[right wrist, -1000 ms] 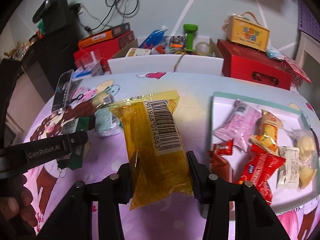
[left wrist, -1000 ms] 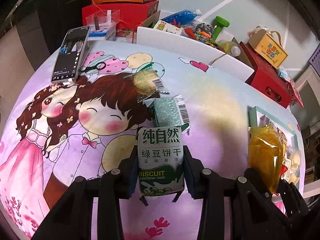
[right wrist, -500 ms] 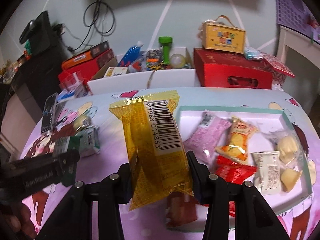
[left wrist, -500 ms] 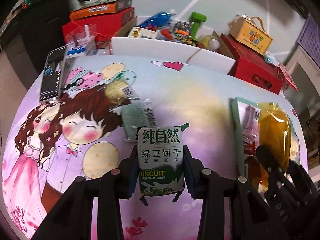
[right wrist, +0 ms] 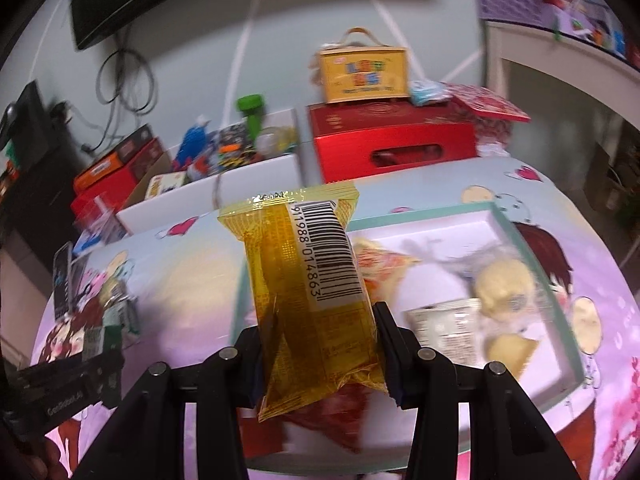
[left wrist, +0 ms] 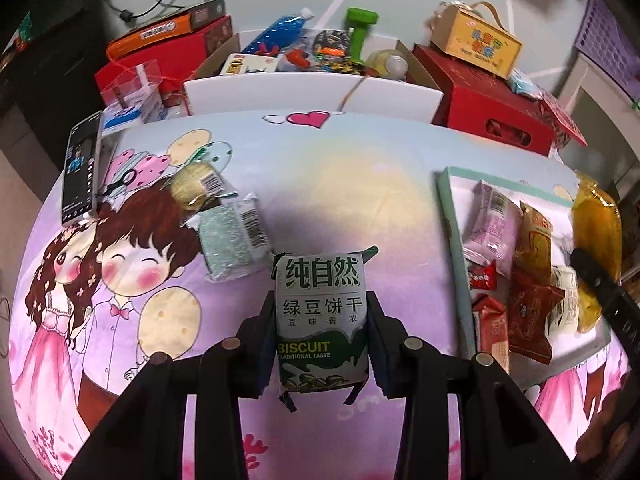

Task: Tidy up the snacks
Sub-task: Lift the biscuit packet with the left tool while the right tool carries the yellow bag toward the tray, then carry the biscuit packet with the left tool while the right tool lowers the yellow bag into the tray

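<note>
My left gripper (left wrist: 322, 332) is shut on a green and white biscuit packet (left wrist: 321, 316), held above the cartoon tablecloth. My right gripper (right wrist: 318, 344) is shut on a yellow snack packet (right wrist: 312, 292) with a barcode, held over the mint-rimmed white tray (right wrist: 516, 232). The tray (left wrist: 450, 216) also shows at the right of the left wrist view, with several snack packets in it, and the yellow packet (left wrist: 596, 240) hangs above its far side. Two loose snacks, a pale green packet (left wrist: 232, 236) and a round yellow one (left wrist: 192, 184), lie on the cloth left of centre.
A phone (left wrist: 80, 168) lies at the table's left edge. Behind the table stand a white box of toys (left wrist: 312, 80), red boxes (left wrist: 492, 108) and a yellow carry box (left wrist: 476, 40). The left gripper's arm (right wrist: 60, 396) shows at the lower left of the right wrist view.
Both grippers have moved right with their packets. The right one now hangs over the tray; the left one has drawn closer to the tray, leaving the loose snacks behind on its left.
</note>
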Motion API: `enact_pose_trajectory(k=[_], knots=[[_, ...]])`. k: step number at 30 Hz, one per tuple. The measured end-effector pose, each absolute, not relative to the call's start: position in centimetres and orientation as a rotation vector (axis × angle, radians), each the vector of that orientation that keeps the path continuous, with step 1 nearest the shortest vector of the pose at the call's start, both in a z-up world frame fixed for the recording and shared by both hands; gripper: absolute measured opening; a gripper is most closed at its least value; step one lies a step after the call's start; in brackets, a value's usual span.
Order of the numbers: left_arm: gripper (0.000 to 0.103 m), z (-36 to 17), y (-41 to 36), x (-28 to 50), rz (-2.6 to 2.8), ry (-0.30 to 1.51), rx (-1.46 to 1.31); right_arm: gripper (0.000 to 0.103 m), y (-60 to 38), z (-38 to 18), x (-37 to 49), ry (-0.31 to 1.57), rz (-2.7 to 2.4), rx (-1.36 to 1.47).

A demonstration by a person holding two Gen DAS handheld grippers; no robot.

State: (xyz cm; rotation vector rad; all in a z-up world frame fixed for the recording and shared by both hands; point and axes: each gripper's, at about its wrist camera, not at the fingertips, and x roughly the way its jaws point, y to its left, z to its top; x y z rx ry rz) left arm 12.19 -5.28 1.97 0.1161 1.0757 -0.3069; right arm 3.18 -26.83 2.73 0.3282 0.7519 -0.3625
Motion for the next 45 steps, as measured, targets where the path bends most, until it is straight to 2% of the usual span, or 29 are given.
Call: enact_pose_trajectory(k=[17,30,45], knots=[[0.041,2.9,-14.3,11.0,-0.452,1.036,0.279,0.048,-37.0,1.2,-1.2,0.744,-0.531,0.523],[0.041,2.8,-22.7,12.3,-0.584,1.034,0.334,0.048,-37.4,0.0,-0.6,0.765,-0.510,0.520],[0.041,2.0,-25.5,13.1,-0.626,1.049,0.296,0.048,-36.5,-0.4,0.3,0.779,-0.475,0.497]])
